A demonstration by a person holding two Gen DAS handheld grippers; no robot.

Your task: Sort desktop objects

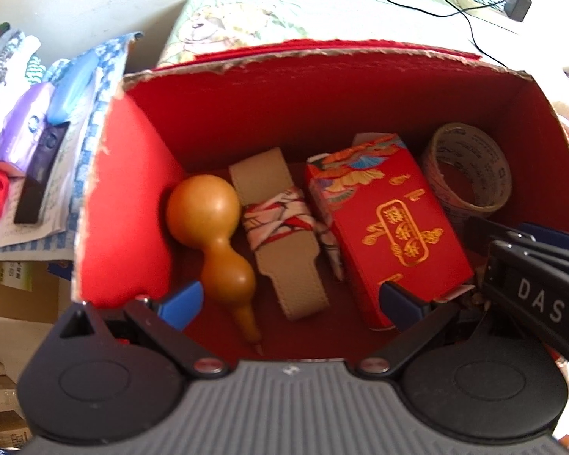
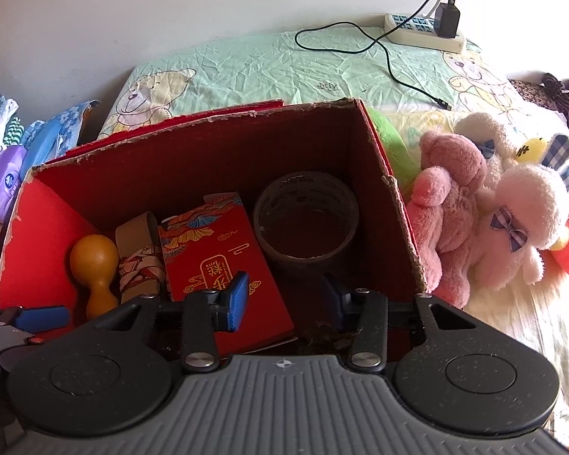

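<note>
Both grippers are hovering over the near edge of a red cardboard box (image 2: 208, 159) sitting on a bed (image 2: 269, 64). The left gripper (image 1: 290, 299) is spread wide and holding nothing; the right gripper (image 2: 284, 295) is also parted, empty. Inside the box, a gourd (image 1: 212, 235), a beige strap (image 1: 280, 235), a red packet box (image 1: 394, 235) and a tape roll (image 1: 470, 170) are lying side by side. Plush toys (image 2: 485, 208) are resting just beside the box.
</note>
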